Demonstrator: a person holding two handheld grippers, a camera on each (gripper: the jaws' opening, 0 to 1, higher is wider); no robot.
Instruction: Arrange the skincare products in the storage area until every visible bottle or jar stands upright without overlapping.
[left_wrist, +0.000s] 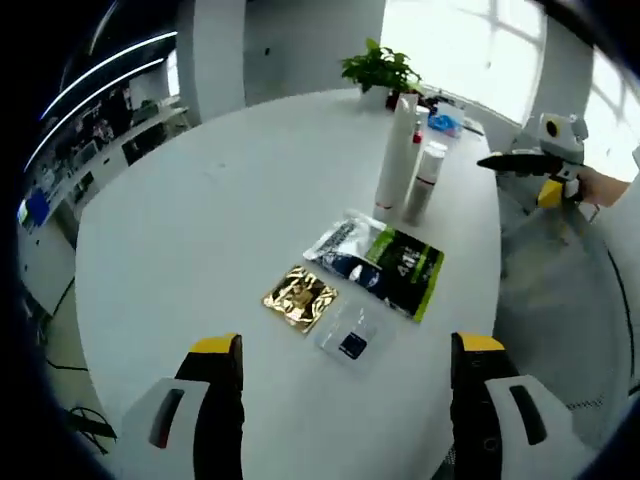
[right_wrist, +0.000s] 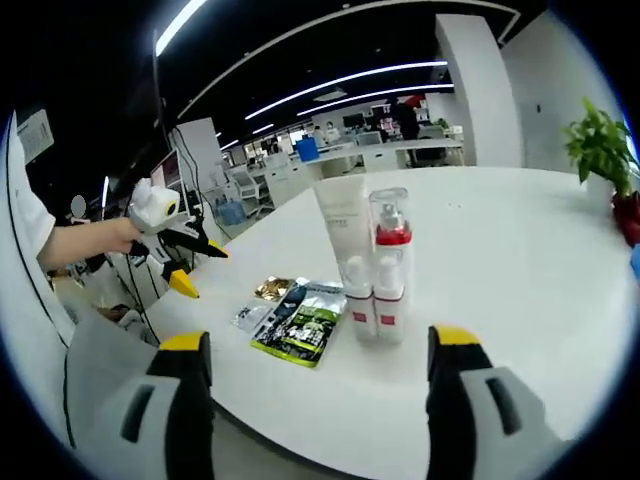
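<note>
White round counter (left_wrist: 200, 200) carries everything we see. Left claw (left_wrist: 345, 375) hangs over the near edge, jaws wide apart, yellow-tipped, nothing between them. Just ahead of it lie flat sachets: a gold foil sachet (left_wrist: 299, 296), a small clear sachet with a dark label (left_wrist: 351, 335), a silver-and-blue sachet (left_wrist: 342, 247) and a black-and-green sachet (left_wrist: 407, 271), the last two overlapping at their edges. Beyond them, a tall white tube with a red band at its base (left_wrist: 396, 150) stands upright, with a clear bottle with red pump inside (left_wrist: 425, 180) upright just beside it, touching or nearly so, we can't tell which. A green potted plant (left_wrist: 379, 69) sits at the far edge, some blue items near it, too small to read.

Right claw (right_wrist: 318, 365) is also wide open and empty, held off the counter's edge facing the tube (right_wrist: 345, 235) and bottle (right_wrist: 389, 265). From that side the black-and-green sachet (right_wrist: 303, 325) lies near the tube's base, the gold one (right_wrist: 273, 289) behind it.

Each claw shows in the other's view, held in a person's hand: right one (left_wrist: 505, 163) past the counter edge, left one (right_wrist: 200, 265) with a white sleeve (right_wrist: 25, 215) behind it.
</note>
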